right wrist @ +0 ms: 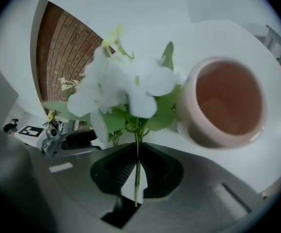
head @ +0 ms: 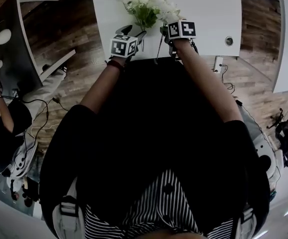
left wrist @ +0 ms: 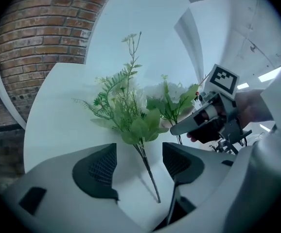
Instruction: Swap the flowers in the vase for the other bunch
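White flowers (right wrist: 126,89) rise from our right hand-held gripper (right wrist: 137,166), whose jaws are clamped together on their thin stem, just beside the pink vase (right wrist: 191,115) standing on the pale surface (left wrist: 58,125). Our left hand-held gripper (left wrist: 139,166) has its jaws well apart. The green leafy bunch (left wrist: 126,113) lies on the surface, its stem reaching between them without touching either pad.

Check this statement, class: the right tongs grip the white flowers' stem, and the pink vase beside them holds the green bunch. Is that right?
One detail is wrong. The right tongs do grip the white flowers' stem, but the pink vase beside them is empty, as the right gripper view shows.
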The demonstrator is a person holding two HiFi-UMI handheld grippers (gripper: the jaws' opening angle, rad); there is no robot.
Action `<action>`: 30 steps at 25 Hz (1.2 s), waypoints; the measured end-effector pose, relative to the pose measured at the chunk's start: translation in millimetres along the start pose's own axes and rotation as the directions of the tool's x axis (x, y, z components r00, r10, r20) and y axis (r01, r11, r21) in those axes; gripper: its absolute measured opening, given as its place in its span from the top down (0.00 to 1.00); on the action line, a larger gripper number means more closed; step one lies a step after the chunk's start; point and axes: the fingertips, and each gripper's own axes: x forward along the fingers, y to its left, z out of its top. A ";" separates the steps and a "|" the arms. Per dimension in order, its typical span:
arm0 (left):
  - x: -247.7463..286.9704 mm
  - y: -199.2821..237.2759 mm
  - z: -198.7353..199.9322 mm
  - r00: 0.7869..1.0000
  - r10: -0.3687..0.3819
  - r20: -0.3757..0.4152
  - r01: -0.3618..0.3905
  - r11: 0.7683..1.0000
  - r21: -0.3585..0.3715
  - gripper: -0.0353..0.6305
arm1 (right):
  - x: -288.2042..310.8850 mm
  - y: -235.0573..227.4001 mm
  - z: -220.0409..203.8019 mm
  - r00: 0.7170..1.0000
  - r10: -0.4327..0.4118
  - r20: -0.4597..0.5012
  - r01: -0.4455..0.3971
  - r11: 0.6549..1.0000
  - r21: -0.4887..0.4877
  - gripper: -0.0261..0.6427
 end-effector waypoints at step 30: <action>19.7 47.8 -18.4 0.960 0.278 -0.035 -0.276 0.959 0.056 0.89 | -148.5 -34.0 -67.4 0.979 0.097 0.178 -0.096 0.995 -0.015 0.71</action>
